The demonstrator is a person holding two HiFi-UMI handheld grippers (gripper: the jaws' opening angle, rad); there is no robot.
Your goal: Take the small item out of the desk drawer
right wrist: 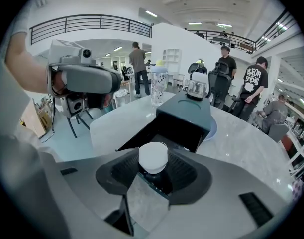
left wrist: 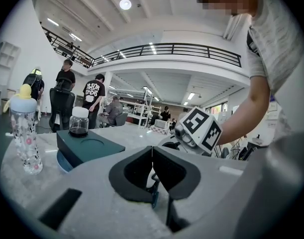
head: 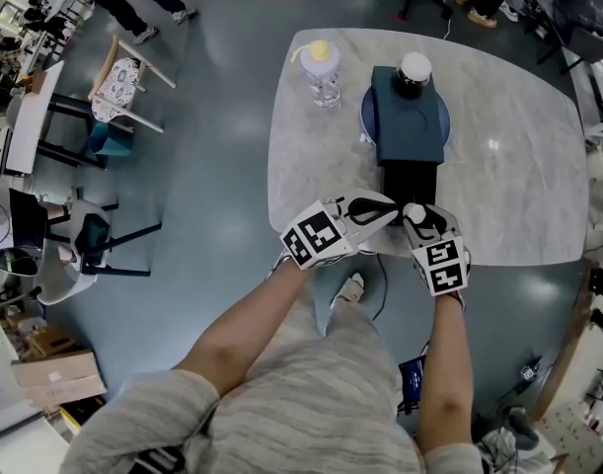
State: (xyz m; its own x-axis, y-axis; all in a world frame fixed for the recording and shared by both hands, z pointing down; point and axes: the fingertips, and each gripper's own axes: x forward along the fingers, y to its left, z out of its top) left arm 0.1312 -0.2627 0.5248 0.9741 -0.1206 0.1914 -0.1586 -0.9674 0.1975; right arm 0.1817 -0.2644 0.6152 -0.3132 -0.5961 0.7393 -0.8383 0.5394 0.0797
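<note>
A dark teal drawer box (head: 410, 126) stands on the marble table (head: 518, 166), and its black drawer (head: 410, 181) is pulled out toward me. At the drawer's front end a small dark jar with a white cap (head: 414, 211) sits between the jaws of my right gripper (head: 417, 219). In the right gripper view the cap (right wrist: 152, 156) fills the gap and touches both pads of that gripper (right wrist: 154, 164). My left gripper (head: 368, 208) is just left of the drawer front. Its jaws (left wrist: 152, 156) are shut together with nothing between them.
A larger white-capped jar (head: 414, 71) stands on top of the box, which rests on a blue plate (head: 367, 117). A clear bottle with a yellow top (head: 322, 72) stands to the left. Chairs (head: 123, 82) and people stand around on the floor.
</note>
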